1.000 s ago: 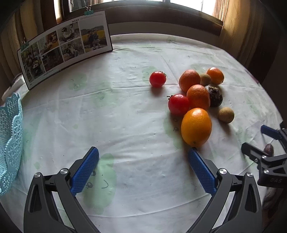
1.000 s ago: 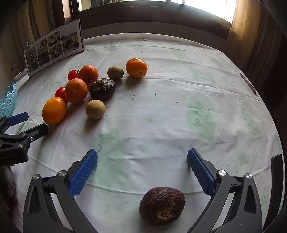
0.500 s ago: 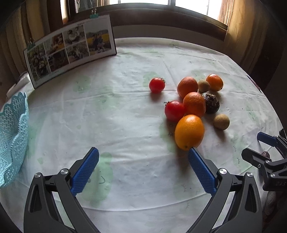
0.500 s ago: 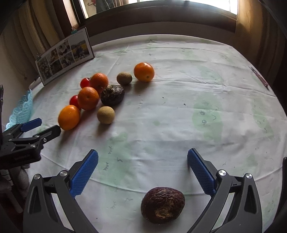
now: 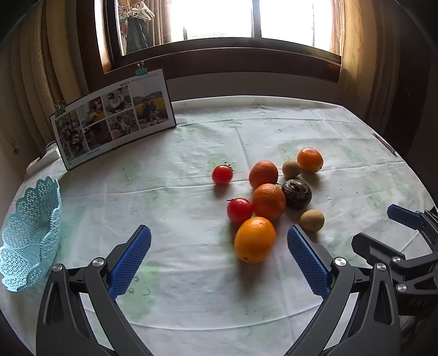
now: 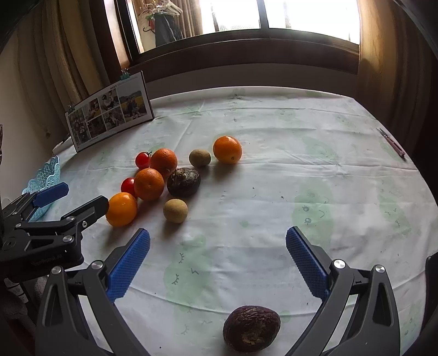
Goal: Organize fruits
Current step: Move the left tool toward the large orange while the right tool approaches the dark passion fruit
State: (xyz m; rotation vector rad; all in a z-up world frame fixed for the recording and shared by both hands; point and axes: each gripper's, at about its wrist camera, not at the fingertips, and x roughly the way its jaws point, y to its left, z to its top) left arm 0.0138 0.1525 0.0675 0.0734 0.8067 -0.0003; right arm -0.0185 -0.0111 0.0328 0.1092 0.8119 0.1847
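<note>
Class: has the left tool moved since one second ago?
Yes. The left tool has drawn back and tilted up: the photo board sits lower and smaller in its view.

Clipped photo board (image 5: 113,119) leaning by window (image 5: 219,22), pen (image 6: 391,146) on patterned tablecloth (image 5: 191,153)

Your left gripper (image 6: 79,202) is hiding part of the basket (image 6: 45,175); the photo board (image 5: 115,120) text is reading too small.
</note>
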